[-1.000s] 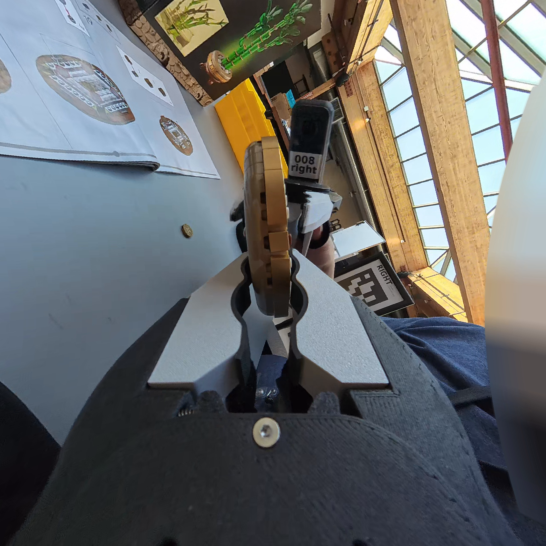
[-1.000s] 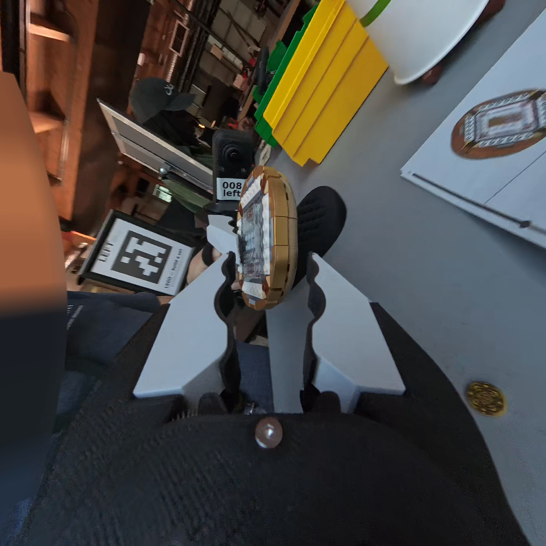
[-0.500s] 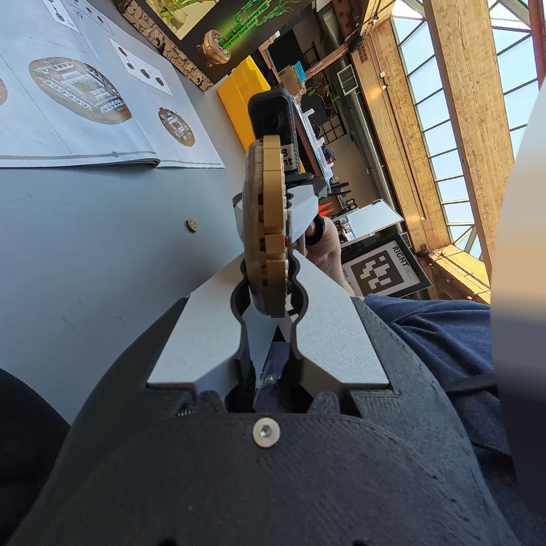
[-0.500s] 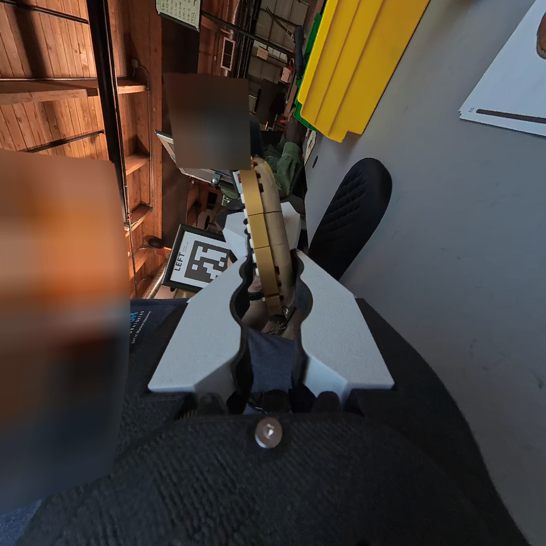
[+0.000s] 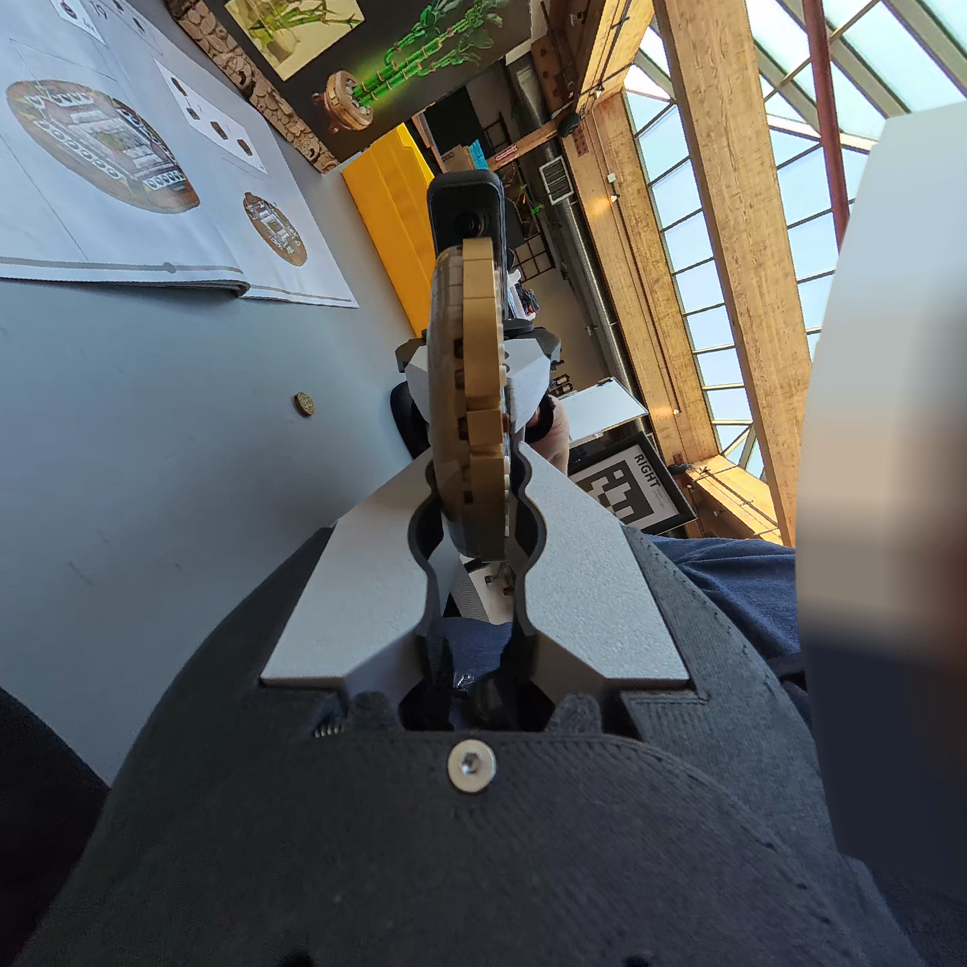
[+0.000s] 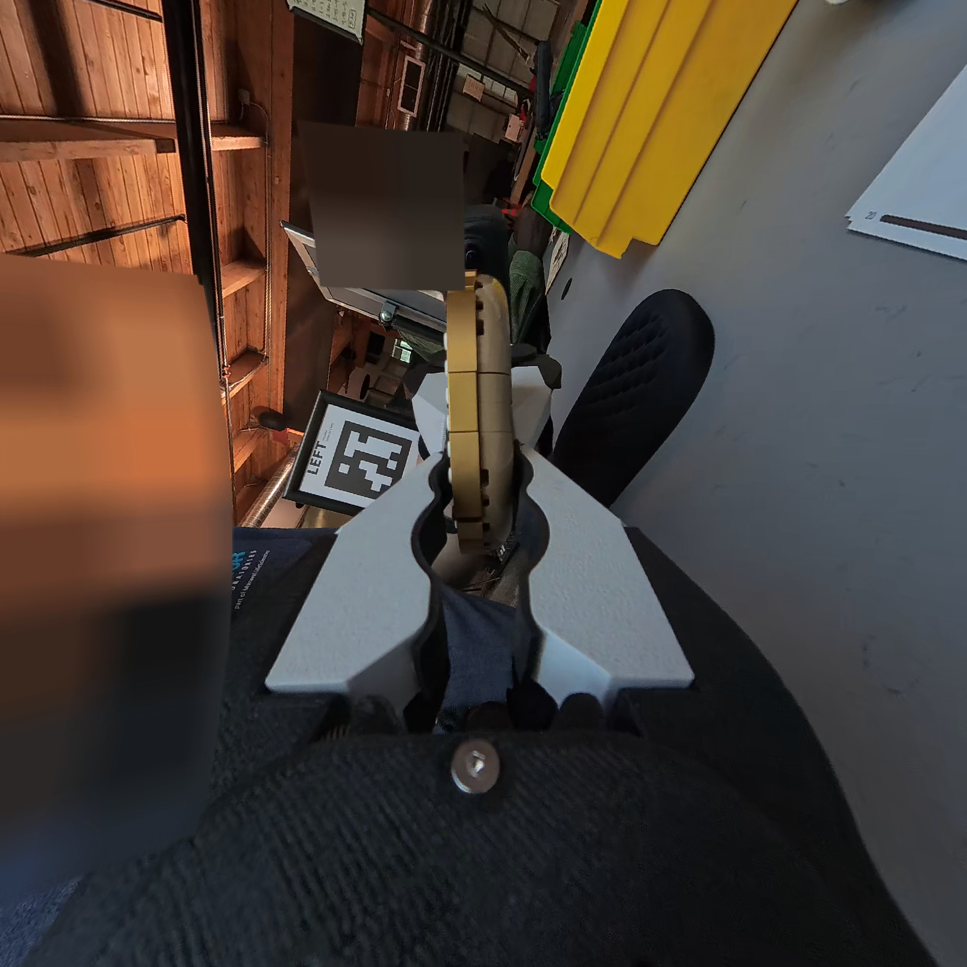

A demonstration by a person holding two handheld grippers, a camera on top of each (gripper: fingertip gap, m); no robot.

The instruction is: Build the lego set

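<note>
Lego disc point(image 5: 473, 397): gold-tan rim bricks, a paler tan layer beside them, small white studs along one edge; same gold and tan in the right wrist view point(image 6: 473, 418). Left tongs point(image 5: 473, 515): light grey fingers with dark inner edges, on a black ribbed body. Right tongs point(image 6: 479, 502): white-grey fingers, black ribbed body. Bench point(image 5: 157, 445): plain blue-grey. Loose round piece point(image 5: 305, 404) on it: gold, patterned face. Instruction booklet point(image 5: 131, 172): white pages printed with brown round pictures. Bin point(image 6: 643, 120): yellow, a green one beneath it. Marker boards point(image 6: 361, 452): black-and-white squares, black frame. Set box point(image 5: 366, 57): black, with green bamboo.
</note>
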